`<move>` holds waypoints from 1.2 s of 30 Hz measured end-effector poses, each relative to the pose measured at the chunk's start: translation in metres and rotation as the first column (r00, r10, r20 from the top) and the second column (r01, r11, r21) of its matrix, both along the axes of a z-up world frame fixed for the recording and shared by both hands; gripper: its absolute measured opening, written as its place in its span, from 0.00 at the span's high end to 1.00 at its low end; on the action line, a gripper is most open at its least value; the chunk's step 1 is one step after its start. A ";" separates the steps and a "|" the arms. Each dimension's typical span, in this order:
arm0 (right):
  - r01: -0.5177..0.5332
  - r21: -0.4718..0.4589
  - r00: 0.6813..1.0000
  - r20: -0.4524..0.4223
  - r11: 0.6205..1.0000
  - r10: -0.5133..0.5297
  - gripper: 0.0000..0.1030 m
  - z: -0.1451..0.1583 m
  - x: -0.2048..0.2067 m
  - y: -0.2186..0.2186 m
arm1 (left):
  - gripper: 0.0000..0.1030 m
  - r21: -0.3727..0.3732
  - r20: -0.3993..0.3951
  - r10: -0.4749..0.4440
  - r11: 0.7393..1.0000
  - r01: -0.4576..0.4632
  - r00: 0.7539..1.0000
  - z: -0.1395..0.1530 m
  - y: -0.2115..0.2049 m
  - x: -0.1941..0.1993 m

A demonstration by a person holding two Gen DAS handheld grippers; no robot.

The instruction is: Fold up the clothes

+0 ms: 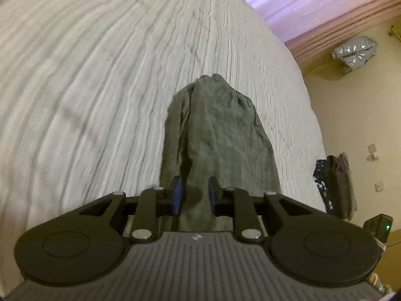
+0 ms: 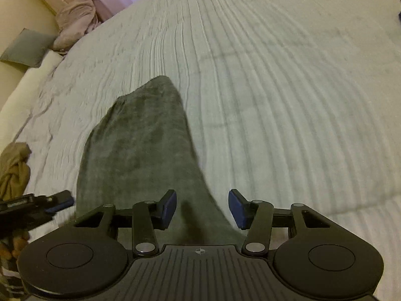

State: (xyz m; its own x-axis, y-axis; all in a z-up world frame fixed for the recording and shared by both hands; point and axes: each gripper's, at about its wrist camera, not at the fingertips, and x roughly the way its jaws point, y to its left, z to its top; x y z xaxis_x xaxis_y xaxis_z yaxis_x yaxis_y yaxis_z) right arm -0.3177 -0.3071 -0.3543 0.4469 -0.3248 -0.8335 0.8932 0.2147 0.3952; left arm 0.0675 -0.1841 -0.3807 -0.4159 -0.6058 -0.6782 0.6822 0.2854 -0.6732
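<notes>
A grey-green garment [image 1: 215, 135] lies flat as a long narrow strip on the pale ribbed bedspread [image 1: 100, 75], its gathered waistband at the far end. My left gripper [image 1: 195, 197] hovers over its near end with the blue pads a small gap apart, and the cloth lies loose under them. In the right wrist view the same garment [image 2: 140, 145] runs away to the upper left. My right gripper [image 2: 203, 208] is open wider over its near right edge, gripping nothing. The left gripper's fingertips [image 2: 60, 202] show at the left edge.
A crumpled brown garment [image 2: 15, 170] lies on the bed at the left. Pillows [image 2: 72, 22] and a grey cushion [image 2: 25, 47] sit at the far corner. Beyond the bed's right edge are a dark pile of clothes [image 1: 338, 183] and a silver bag [image 1: 356, 50].
</notes>
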 end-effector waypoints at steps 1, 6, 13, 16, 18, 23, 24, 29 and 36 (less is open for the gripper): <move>-0.001 0.006 1.000 0.003 1.000 0.001 0.51 -0.002 0.005 -0.002 | 0.84 0.002 -0.009 -0.008 1.000 0.008 1.000 -0.003 -0.005 -0.001; 0.011 0.029 1.000 -0.005 1.000 -0.011 0.51 -0.013 0.008 -0.004 | 1.00 -0.010 -0.078 -0.033 0.999 0.032 0.996 -0.015 -0.011 -0.002; 0.023 0.052 0.999 -0.040 0.998 -0.021 0.51 -0.025 0.012 -0.010 | 1.00 -0.009 0.079 -0.035 0.999 0.036 0.996 -0.016 -0.004 0.001; 0.000 0.056 0.998 -0.068 0.998 0.004 0.51 -0.029 0.016 -0.016 | 1.00 0.017 0.173 -0.077 0.997 0.075 0.982 -0.018 -0.011 -0.009; -0.020 0.057 0.996 -0.091 0.998 0.025 0.50 -0.026 0.017 -0.020 | 0.98 0.038 0.244 -0.104 0.995 0.097 0.964 -0.011 -0.016 -0.015; -0.027 -0.022 0.989 -0.144 0.999 0.024 0.50 0.000 0.018 -0.030 | 0.99 0.051 0.353 -0.088 0.996 0.075 0.931 0.021 -0.023 -0.004; -0.036 -0.056 0.990 -0.138 0.998 0.028 0.50 0.007 0.019 -0.033 | 0.99 0.026 0.346 -0.080 0.997 0.075 0.935 0.028 -0.028 -0.001; -0.248 -0.184 0.966 -0.116 0.951 0.229 0.62 0.017 0.054 -0.042 | 0.98 -0.063 0.331 -0.180 0.975 0.212 0.926 0.038 -0.063 -0.027; -0.305 -0.141 0.938 -0.214 0.942 0.272 0.64 -0.023 0.069 -0.042 | 0.98 0.056 0.437 -0.142 0.990 0.130 0.888 -0.005 -0.070 -0.035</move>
State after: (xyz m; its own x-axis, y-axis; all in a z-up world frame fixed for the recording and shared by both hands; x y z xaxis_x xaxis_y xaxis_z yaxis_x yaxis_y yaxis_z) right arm -0.2489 -0.3490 -0.3775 0.3822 -0.3491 -0.8556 0.8370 0.5231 0.1605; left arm 0.0322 -0.2544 -0.3858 -0.1496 -0.5455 -0.8247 0.9396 0.1814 -0.2904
